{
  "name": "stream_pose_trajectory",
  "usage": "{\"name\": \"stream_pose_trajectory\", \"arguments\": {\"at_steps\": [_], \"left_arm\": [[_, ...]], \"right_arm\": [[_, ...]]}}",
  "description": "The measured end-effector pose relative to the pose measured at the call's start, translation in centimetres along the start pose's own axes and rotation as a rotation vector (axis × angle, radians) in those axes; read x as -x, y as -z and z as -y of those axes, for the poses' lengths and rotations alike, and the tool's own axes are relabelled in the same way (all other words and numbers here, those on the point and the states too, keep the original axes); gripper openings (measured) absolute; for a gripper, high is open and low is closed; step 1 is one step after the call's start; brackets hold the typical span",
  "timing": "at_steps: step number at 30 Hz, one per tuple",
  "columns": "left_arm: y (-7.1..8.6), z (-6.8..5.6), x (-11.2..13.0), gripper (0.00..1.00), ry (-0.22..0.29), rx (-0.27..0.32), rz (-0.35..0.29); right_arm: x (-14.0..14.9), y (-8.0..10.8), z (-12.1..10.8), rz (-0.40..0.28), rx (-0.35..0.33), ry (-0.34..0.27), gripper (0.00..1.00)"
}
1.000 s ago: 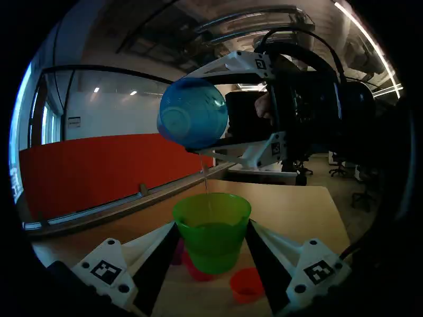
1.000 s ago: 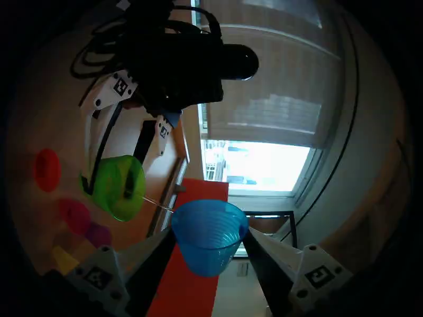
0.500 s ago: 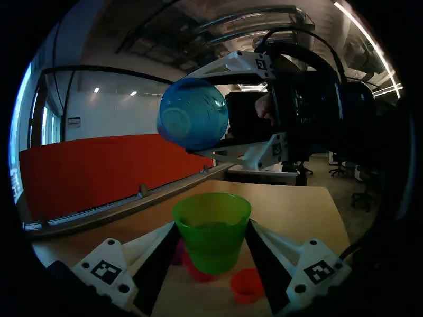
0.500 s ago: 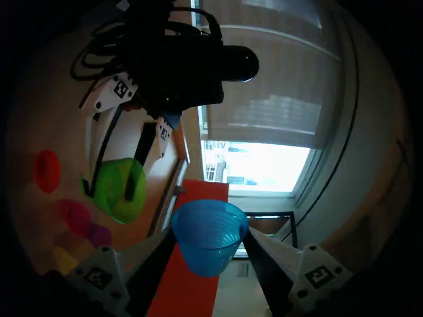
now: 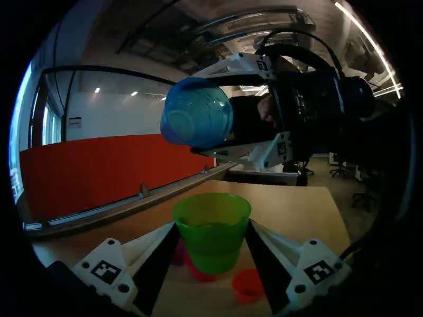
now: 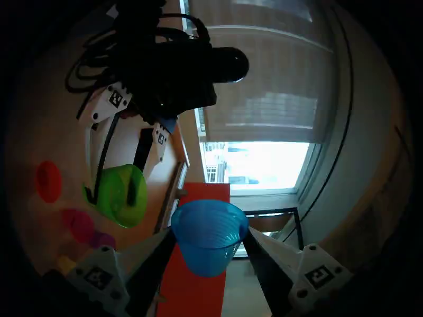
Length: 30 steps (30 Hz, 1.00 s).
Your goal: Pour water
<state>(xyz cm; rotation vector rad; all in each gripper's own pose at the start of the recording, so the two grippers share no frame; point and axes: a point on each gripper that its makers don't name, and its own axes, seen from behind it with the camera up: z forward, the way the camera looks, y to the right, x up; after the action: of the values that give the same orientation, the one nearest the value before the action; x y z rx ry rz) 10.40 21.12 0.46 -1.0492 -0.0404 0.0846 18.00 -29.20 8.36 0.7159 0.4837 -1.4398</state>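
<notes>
- Left gripper view: the wooden surface [image 5: 296, 206] spreads out beneath and behind the green cup [image 5: 212, 238], and its far edge runs along behind that cup.
- A red partition [image 5: 95, 169] stands past that edge, behind the green cup and to its left.
- The right gripper [image 5: 189, 116] hangs in the air above the green cup and a little behind it. Its black body, with cables, lies up and to the right of the cup. Its jaws are closed onto the blue cup [image 5: 195, 113], one finger on each side.
- The left gripper [image 5: 211, 227] has its jaws set partly apart, and both fingers press on the sides of the green cup.
- The blue cup is tipped onto its side above the green cup, well clear of it, with its base turned towards this camera. In the right gripper view the blue cup [image 6: 209, 243] sits between the fingers of the right gripper [image 6: 209, 232], its mouth at the far end.
- The green cup stands upright with its mouth open to the blue cup overhead. In the right gripper view the green cup [image 6: 119, 195] shows gripped by the left gripper [image 6: 112, 198].
- An orange-red piece [image 5: 247, 285] lies on the surface just below and right of the green cup, and a pink piece [image 5: 200, 273] shows under the cup's base.
</notes>
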Motion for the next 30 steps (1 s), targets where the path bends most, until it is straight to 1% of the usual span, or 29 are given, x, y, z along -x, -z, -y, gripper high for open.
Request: {"name": "stream_pose_trajectory", "arguments": {"at_steps": [5,12,20,24,30], "left_arm": [[0.1,0.1,-0.1,0.83,-0.002,-0.003,0.001],[0.2,0.1,-0.1,0.83,-0.002,-0.004,0.001],[0.2,0.0,-0.2,0.83,-0.007,-0.007,0.002],[0.3,0.1,-0.2,0.83,-0.007,-0.009,0.002],[0.4,0.1,0.1,0.83,-0.010,-0.012,0.006]], "right_arm": [[-0.1,0.4,-0.3,-0.008,0.003,-0.088,0.90],[0.1,0.7,-0.5,-0.012,0.007,-0.241,0.90],[0.2,1.0,0.2,-0.019,0.000,-0.398,0.89],[0.0,1.2,0.4,-0.029,-0.001,-0.491,0.90],[-0.4,1.5,0.7,-0.052,-0.009,-0.662,0.90]]}}
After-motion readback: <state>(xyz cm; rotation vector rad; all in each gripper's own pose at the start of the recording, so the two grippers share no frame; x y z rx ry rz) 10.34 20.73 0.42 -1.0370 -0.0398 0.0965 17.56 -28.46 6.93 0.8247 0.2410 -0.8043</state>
